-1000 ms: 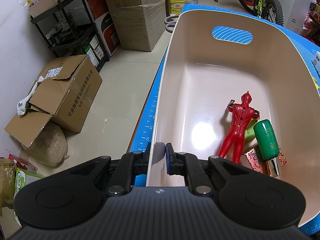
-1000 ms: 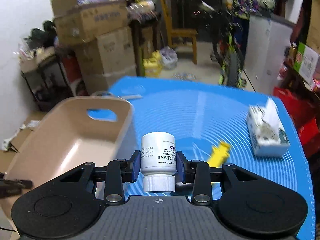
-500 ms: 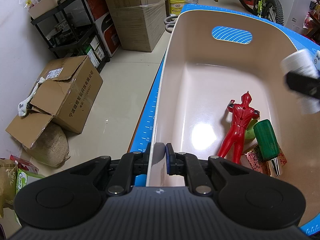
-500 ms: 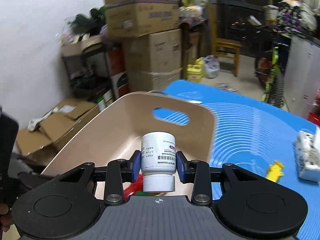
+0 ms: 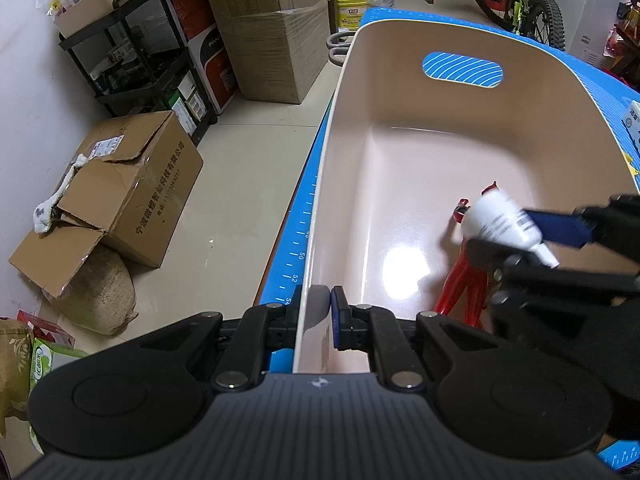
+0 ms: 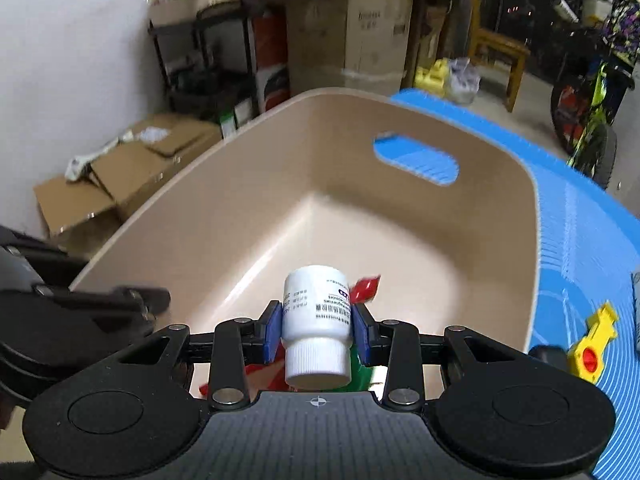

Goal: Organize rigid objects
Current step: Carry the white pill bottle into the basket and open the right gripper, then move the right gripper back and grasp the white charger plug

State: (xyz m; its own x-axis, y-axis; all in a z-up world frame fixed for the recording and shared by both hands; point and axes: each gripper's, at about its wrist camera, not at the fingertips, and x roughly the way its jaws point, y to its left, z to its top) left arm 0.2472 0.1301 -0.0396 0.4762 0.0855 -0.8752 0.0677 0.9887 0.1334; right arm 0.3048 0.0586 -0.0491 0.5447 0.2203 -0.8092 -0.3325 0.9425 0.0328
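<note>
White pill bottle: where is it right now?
White pill bottle sits clamped in the right gripper, over the beige bin, above the red figure.

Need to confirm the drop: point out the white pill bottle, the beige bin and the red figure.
white pill bottle (image 6: 316,312), right wrist view, on its labelled body.
beige bin (image 5: 400,92), left wrist view, on its far inner wall.
red figure (image 5: 460,284), left wrist view, on its leg.
</note>
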